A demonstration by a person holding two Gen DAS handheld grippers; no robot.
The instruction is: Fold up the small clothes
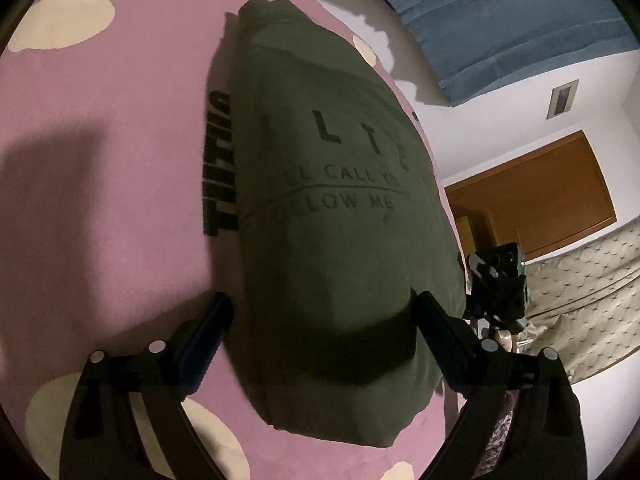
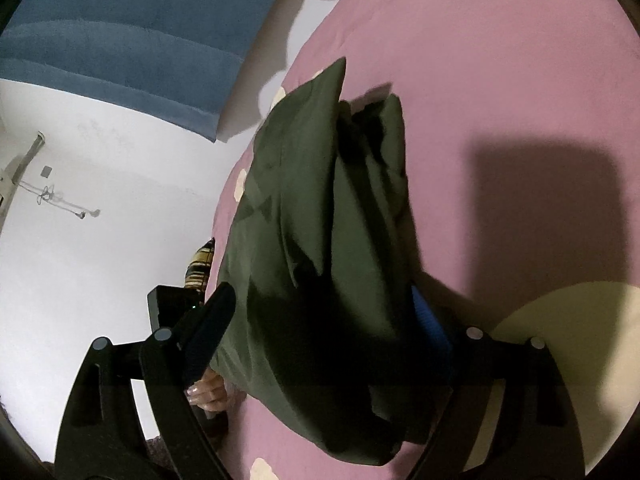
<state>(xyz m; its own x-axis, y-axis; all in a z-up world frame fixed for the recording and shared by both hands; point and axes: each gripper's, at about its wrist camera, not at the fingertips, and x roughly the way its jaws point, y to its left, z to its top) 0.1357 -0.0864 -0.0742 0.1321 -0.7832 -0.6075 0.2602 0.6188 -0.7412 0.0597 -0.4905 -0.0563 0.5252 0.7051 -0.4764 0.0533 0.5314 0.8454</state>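
We are looking across a pink bedspread (image 1: 120,140) dotted with cream spots, and hard shadows are falling over it. Behind it a blue curtain (image 1: 520,20) is hanging against a white wall (image 1: 600,92); in the right wrist view the same curtain (image 2: 140,40) is hanging over the same wall (image 2: 100,260). We are seeing a brown wooden door (image 1: 560,192) and a small framed plate (image 1: 563,98) on the wall. A beige quilted mattress (image 1: 592,300) is leaning beside the door. Thin cables (image 2: 60,200) are running along the wall.
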